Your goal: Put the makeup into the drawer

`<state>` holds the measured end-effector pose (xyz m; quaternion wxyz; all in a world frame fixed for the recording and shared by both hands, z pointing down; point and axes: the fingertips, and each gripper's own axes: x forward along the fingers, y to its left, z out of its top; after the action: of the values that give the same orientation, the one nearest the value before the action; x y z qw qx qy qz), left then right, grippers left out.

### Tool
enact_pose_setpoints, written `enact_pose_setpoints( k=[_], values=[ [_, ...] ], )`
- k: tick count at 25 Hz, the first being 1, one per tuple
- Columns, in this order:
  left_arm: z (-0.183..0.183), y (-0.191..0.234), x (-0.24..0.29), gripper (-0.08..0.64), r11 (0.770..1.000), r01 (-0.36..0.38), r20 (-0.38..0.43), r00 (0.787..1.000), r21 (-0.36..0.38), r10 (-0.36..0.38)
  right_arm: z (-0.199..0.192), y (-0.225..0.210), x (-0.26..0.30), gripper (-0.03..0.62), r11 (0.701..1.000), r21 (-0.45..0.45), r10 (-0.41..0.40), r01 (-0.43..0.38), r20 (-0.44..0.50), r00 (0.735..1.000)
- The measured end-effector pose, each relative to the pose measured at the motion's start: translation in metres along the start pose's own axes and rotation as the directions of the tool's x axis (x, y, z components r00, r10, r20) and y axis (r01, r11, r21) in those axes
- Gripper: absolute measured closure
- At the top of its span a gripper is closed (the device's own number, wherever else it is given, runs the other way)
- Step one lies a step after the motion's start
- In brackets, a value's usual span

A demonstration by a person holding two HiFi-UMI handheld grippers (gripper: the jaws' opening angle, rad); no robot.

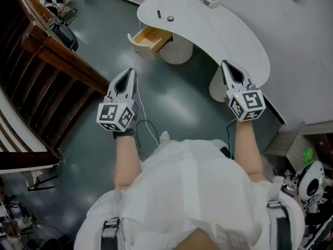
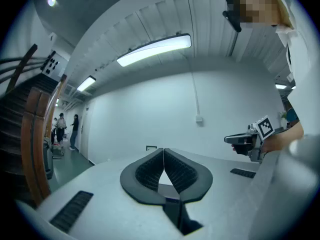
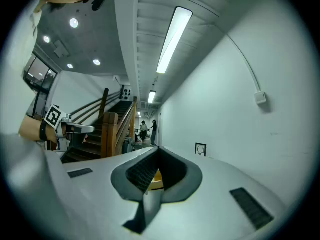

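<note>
Only the head view shows the job itself. The white curved table (image 1: 237,35) stands ahead of me with its wooden drawer (image 1: 151,39) pulled open toward the stairs. The makeup lies on the tabletop beyond the drawer, a dark stick (image 1: 159,14) and a small round piece (image 1: 170,18) just beside it. I cannot tell more about either at this range.

My gripper views show neither piece. They show the room at eye level instead: a pale wall, ceiling lights, a small framed picture (image 3: 200,149) and people (image 3: 147,130) standing far down the corridor. The right gripper view catches a sliver of yellow wood low between its jaws, and the wooden staircase (image 3: 112,129) to the side.

The dark floor (image 1: 171,100) between me and the table lies open, crossed only by a thin cable (image 1: 149,128) near my feet. The stair rail (image 1: 57,61) hems in my left side, and the wall and some clutter close off my right.

My left gripper (image 1: 132,72) and right gripper (image 1: 224,63) are both held level in the air, well short of the table. Each one's jaws are pressed together at the tips with nothing between them, and neither touches anything.
</note>
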<state>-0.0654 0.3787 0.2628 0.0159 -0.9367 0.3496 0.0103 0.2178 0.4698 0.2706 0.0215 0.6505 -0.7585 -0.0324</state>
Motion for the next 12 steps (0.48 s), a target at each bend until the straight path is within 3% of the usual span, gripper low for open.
enact_pose_setpoints(
  k=[12],
  values=[
    [-0.0005, -0.0046, 0.0034, 0.543, 1.000, 0.007, -0.003, 1.000, 0.000, -0.007, -0.0011, -0.0070, -0.0039, 0.584, 1.000, -0.001, -0.004, 0.004, -0.001, 1.000]
  ],
)
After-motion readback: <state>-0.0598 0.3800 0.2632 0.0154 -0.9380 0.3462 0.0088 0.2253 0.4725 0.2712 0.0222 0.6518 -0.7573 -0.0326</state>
